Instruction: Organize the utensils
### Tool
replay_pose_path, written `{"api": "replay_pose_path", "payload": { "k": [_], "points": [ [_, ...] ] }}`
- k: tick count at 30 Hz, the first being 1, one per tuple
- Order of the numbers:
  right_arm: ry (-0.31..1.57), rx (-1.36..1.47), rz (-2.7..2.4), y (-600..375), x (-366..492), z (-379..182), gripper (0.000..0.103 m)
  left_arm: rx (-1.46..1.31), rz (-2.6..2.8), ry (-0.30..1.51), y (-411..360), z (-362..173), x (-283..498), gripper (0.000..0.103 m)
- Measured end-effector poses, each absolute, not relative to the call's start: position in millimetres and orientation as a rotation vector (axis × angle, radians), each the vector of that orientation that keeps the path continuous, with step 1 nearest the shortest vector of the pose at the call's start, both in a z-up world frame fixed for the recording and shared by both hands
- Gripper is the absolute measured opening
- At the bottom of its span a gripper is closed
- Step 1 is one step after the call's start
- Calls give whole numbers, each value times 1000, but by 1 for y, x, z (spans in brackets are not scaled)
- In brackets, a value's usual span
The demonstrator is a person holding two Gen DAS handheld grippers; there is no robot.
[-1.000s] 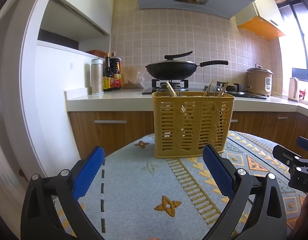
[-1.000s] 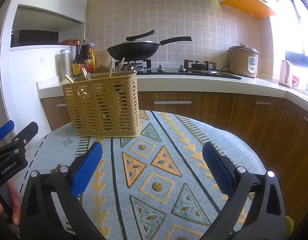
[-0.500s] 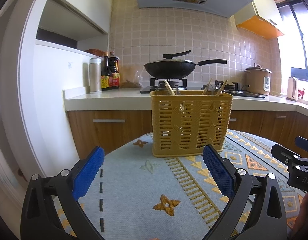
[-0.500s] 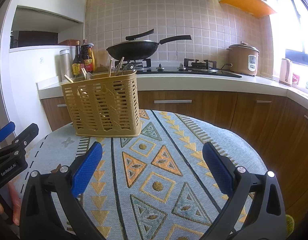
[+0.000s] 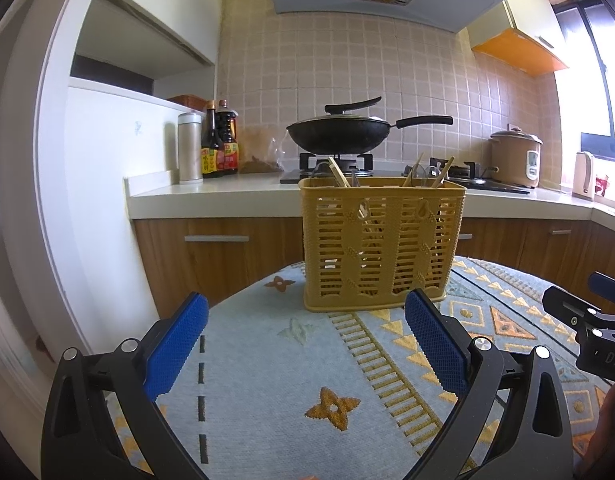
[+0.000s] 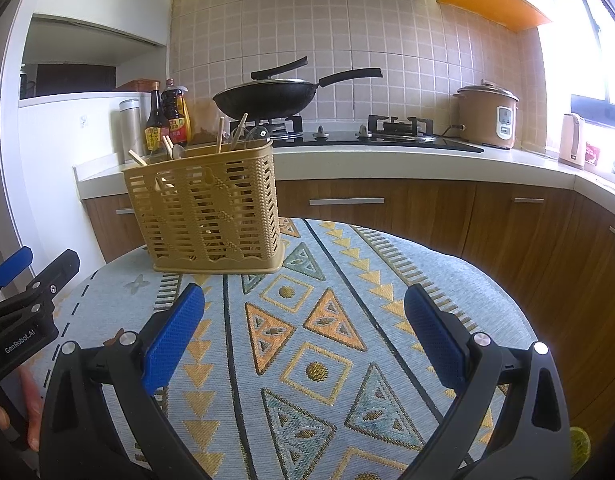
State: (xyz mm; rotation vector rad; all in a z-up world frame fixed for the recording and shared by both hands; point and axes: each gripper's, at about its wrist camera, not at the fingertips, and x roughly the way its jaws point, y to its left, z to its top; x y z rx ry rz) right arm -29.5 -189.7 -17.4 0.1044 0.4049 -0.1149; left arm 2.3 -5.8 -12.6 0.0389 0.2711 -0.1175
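One yellow slatted utensil basket (image 5: 381, 244) is standing upright on the patterned tablecloth (image 5: 267, 364) of the table, toward its far edge, with its long side running left to right across the left wrist view and turning at an angle in the right wrist view (image 6: 211, 212). Several utensils are sticking up out of its open top, handles pointing upward and leaning outward: wooden chopsticks (image 5: 338, 172) on the left side, more chopsticks (image 5: 443, 171) on the right, and a spoon (image 6: 178, 151) showing in the right wrist view. Their exact count cannot be told through the slats.

Two grippers are hovering above the cloth, both on the near side of the basket and apart from it. The left gripper (image 5: 303, 344) is pointing straight at the basket, its jaws spread wide and gripping nothing. The right gripper (image 6: 303, 340) is aiming to the right of the basket, its jaws likewise spread wide and empty. Each gripper is showing at the edge of the other's view, and part of a hand (image 6: 15, 412) is showing at the lower left of the right wrist view.

Behind the table, one black wok (image 5: 339, 136) is sitting on the stove, two sauce bottles (image 5: 221, 140) and one metal canister (image 5: 190, 148) are standing on the left, and one rice cooker (image 5: 515, 156) is standing on the right.
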Motion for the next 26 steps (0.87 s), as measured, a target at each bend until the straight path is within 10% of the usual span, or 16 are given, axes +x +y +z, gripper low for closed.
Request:
{"api": "replay_pose_path", "payload": {
  "k": [26],
  "points": [
    [411, 108, -124, -189, -29, -18, 96, 56, -123, 265, -8, -10, -1, 96]
  ]
}}
